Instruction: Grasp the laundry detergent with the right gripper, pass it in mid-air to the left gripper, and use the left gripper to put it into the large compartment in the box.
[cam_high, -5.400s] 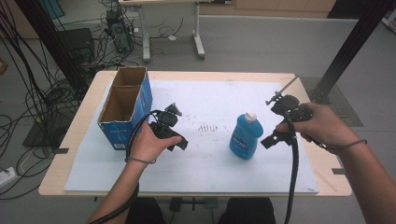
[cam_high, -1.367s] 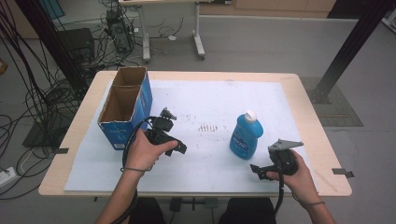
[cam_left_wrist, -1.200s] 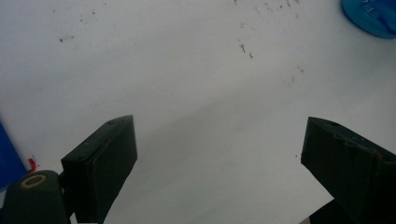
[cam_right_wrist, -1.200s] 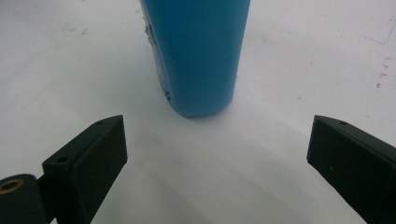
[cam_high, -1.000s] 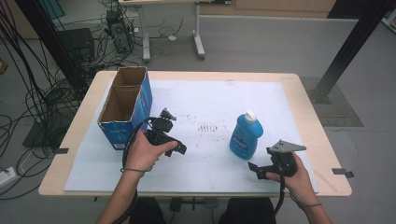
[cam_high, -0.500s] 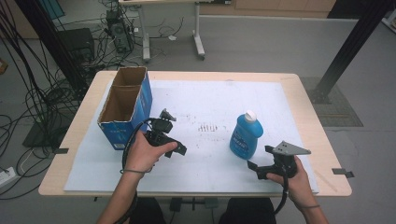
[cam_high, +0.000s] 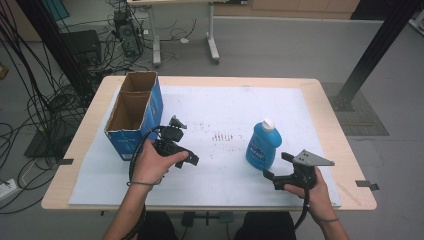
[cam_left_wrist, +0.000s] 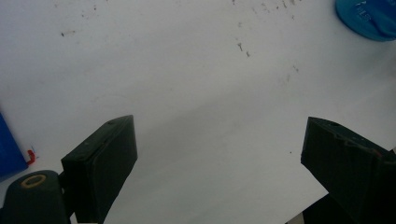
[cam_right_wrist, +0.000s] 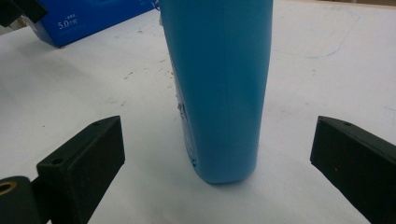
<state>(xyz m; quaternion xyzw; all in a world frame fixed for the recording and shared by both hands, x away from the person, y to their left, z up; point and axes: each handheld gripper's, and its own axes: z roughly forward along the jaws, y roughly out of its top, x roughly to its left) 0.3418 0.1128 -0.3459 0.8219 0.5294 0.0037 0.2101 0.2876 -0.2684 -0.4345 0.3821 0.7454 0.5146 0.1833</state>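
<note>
A blue bottle (cam_high: 263, 145) with a white cap stands upright on the white sheet (cam_high: 225, 115), right of centre. My right gripper (cam_high: 276, 167) is open just in front of it, low over the sheet. In the right gripper view the blue bottle (cam_right_wrist: 219, 88) stands between and a little beyond the two black jaws, with a gap on each side. My left gripper (cam_high: 182, 142) hovers beside the cardboard box (cam_high: 134, 112), held in a hand. The left gripper view has its jaws wide apart over bare sheet, and the blue bottle (cam_left_wrist: 366, 18) sits at the top right corner.
The open cardboard box with blue sides (cam_right_wrist: 88, 18) stands at the left of the table. Faint pen marks (cam_high: 222, 136) dot the sheet's middle. The wooden table edge (cam_high: 350, 165) runs close to the right gripper. Cables and desk legs lie on the floor beyond.
My right gripper came down from the far right of the table to the front edge, then crept left toward the bottle. The left gripper has barely moved.
</note>
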